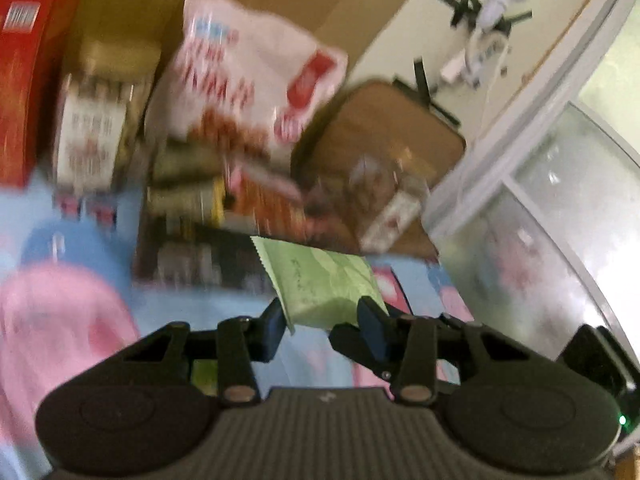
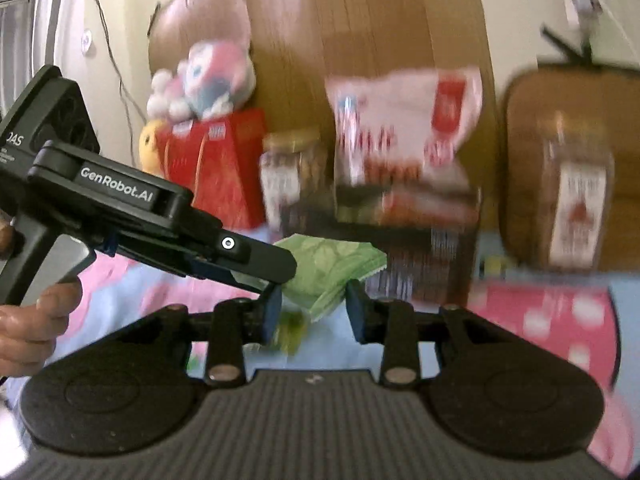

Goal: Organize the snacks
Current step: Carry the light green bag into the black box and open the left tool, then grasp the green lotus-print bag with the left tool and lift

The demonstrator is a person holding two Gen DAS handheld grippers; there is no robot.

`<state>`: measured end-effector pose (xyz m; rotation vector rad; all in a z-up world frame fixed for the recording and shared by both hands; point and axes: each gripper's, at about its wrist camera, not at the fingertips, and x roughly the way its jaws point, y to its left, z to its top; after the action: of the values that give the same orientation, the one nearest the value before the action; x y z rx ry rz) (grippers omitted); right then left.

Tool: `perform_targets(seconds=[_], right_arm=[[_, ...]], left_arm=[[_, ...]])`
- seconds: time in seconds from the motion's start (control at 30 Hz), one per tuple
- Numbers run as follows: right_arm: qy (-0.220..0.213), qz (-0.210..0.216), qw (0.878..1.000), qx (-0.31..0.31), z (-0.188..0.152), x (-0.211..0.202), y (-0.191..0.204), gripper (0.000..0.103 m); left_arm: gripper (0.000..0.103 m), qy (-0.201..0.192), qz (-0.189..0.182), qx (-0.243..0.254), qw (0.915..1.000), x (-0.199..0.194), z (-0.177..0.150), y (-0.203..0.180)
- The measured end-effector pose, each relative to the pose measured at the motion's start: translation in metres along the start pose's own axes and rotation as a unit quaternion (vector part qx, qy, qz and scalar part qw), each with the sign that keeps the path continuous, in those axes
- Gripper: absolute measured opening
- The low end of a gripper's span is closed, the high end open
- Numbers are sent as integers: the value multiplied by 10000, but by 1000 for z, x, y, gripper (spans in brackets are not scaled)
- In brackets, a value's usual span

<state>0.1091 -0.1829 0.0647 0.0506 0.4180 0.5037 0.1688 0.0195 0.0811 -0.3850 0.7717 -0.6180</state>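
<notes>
A green snack packet sits between the fingers of my left gripper, which is shut on it and holds it in the air. In the right wrist view the same packet hangs from the left gripper's fingers, which reach in from the left. My right gripper is open, its fingers on either side of the packet's lower edge, apart from it. Behind stand a white and red snack bag, a jar, a red box and a dark tray of snacks.
A brown case with a labelled jar stands at the right. A plush toy sits on the red box. A wooden board backs the snacks. The surface has a pink and blue cloth. Both views are blurred.
</notes>
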Motion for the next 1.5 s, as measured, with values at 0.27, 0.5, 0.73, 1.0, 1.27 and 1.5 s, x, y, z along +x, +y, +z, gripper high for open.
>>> perform_targets(seconds=[0.27, 0.5, 0.73, 1.0, 1.27, 1.5], right_arm=[[-15, -403, 9991, 149, 30, 79, -29, 37], [133, -680, 9970, 342, 26, 110, -41, 46], [-216, -597, 9964, 564, 28, 64, -38, 47], [731, 548, 9854, 1434, -22, 42, -34, 46], [1407, 859, 9623, 2163, -44, 65, -19, 42], [1417, 838, 9472, 2750, -45, 72, -28, 16]], left_arm=[[40, -99, 487, -37, 9988, 61, 55, 24], [50, -160, 1004, -133, 9947, 81, 63, 40], [50, -529, 800, -54, 9954, 25, 49, 30], [50, -106, 755, -604, 9953, -18, -19, 59], [61, 209, 396, -1530, 9872, -9, -67, 96], [63, 150, 247, -1821, 9828, -12, -68, 101]])
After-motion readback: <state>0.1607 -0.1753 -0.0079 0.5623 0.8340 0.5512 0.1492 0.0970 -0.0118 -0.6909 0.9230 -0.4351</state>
